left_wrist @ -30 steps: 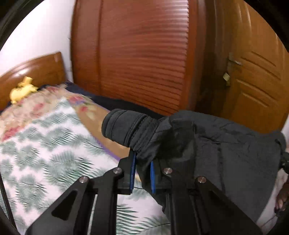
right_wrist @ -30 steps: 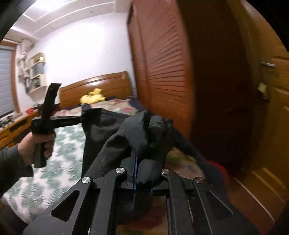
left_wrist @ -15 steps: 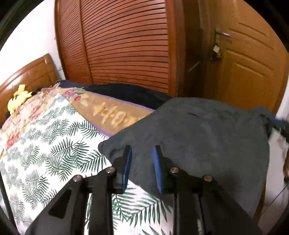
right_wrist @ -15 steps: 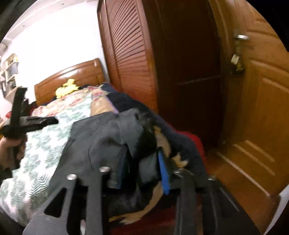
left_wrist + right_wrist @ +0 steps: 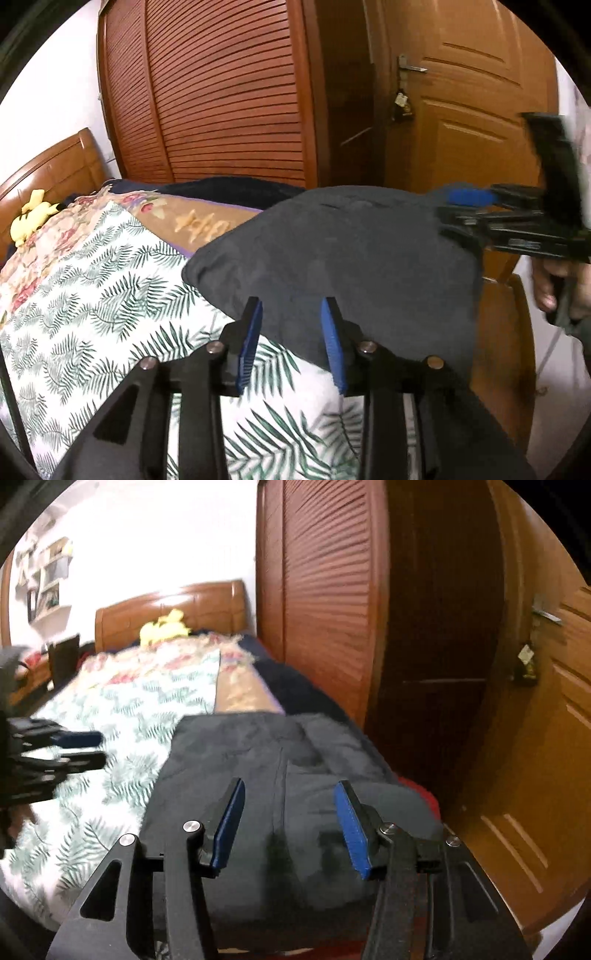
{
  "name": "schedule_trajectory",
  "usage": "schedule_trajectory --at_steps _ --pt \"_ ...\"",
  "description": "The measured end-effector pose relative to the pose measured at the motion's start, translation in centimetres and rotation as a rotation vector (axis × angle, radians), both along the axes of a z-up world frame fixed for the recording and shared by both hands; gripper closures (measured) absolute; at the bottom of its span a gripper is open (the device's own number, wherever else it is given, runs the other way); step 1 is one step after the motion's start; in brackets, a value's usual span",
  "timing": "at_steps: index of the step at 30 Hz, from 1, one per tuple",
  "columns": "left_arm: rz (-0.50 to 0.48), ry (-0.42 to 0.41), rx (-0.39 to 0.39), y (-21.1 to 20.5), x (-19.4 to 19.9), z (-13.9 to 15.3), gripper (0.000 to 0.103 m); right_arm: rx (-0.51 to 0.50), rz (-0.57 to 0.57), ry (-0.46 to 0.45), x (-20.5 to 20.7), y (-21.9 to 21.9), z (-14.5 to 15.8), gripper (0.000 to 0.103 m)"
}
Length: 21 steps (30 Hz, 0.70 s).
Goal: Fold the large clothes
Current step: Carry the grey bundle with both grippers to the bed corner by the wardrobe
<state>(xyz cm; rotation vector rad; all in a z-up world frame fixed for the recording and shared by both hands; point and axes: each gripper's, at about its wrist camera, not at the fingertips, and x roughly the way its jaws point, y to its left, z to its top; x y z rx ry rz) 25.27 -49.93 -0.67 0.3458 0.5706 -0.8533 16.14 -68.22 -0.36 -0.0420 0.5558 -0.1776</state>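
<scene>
Garment, dark grey and folded flat, lies on your bed's leaf-print sheet, while your left tool and right tool are both opening, gripping nothing.

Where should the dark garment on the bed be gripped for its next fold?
Probably at the near hem corners of the dark garment: it lies flat on the bed, edge toward both cameras. The left gripper and right gripper, jaws opening and clear of cloth, could come in low from this side.
</scene>
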Motion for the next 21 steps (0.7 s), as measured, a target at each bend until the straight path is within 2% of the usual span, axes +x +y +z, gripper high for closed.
schedule_trajectory --at_steps 6,9,15,21 --pt "-0.021 -0.005 -0.005 1.5 -3.1 0.1 0.070 0.021 -0.124 0.122 1.5 -3.2 -3.7 0.051" --pt "-0.025 -0.005 -0.011 2.5 -4.2 0.3 0.069 0.051 -0.144 0.137 1.3 -4.3 -5.1 0.051" --pt "-0.018 -0.028 -0.021 4.3 -6.1 1.3 0.068 0.046 -0.195 0.147 0.7 -3.9 -4.8 0.052" --pt "0.017 -0.029 -0.044 7.6 -7.7 2.2 0.067 0.012 -0.185 0.120 -0.9 -0.6 -2.1 0.052"
